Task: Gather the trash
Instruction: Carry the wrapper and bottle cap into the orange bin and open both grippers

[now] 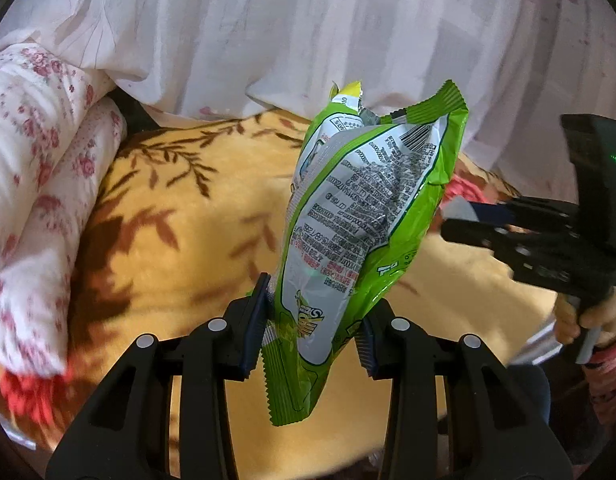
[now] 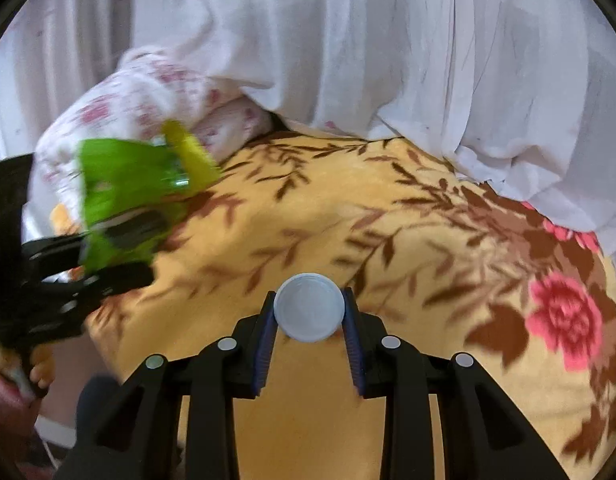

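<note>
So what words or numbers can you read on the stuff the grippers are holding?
Green snack bag, in the left gripper: rows of small print and a barcode on its white back, seen upside down, too small and crinkled to read.
Grey round cap, in the right gripper: no writing visible.
Blanket: only leaves and flowers, no words.

Two wrist fisheyes, close, angled down toward twelve o'clock — shared yellow floral blanket (image 1: 180, 216) and white curtain (image 2: 388, 40).
</note>
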A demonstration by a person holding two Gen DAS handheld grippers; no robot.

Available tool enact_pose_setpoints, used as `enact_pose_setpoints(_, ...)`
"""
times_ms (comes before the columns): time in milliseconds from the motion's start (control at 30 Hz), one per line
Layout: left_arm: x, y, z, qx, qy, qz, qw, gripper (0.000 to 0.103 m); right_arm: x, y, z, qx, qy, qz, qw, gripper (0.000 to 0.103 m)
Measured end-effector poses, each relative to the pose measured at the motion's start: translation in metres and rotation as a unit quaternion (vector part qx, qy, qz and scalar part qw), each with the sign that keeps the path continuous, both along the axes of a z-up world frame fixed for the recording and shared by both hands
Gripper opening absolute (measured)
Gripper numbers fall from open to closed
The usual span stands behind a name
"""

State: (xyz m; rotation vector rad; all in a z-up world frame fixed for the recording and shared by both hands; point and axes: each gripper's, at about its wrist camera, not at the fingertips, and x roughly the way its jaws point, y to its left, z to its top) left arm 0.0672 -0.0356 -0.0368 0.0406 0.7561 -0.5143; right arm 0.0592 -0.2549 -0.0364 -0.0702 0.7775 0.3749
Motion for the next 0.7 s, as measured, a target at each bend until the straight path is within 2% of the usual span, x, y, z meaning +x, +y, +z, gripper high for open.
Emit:
enact_pose_setpoints(200,-0.061,-0.009,-0.010,0.008,0.009,-0.022,0.9997,0.037,-0.090,-0.001,0.001,0.008,-0.002,0.013,1.000,0.031)
enact_pose_setpoints(400,-0.113,-0.018,-0.030,0.021,0.029,-0.050,0.9981,0.037,-0.150,0.000,-0.016,0.005,0.010,0.020,1.000,0.032)
enact_pose_setpoints(533,-0.138,-0.022,-0.056,0.030,0.060,-0.063,0.9958,0.037,-0.179,0.000,-0.041,-0.004,0.039,0.023,0.999,0.032)
enact_pose_setpoints(700,-0.160,-0.032,-0.103,0.048,0.115,-0.080,0.9890,0.037,-0.201,0.003,-0.078,-0.006,0.092,0.027,0.995,0.032)
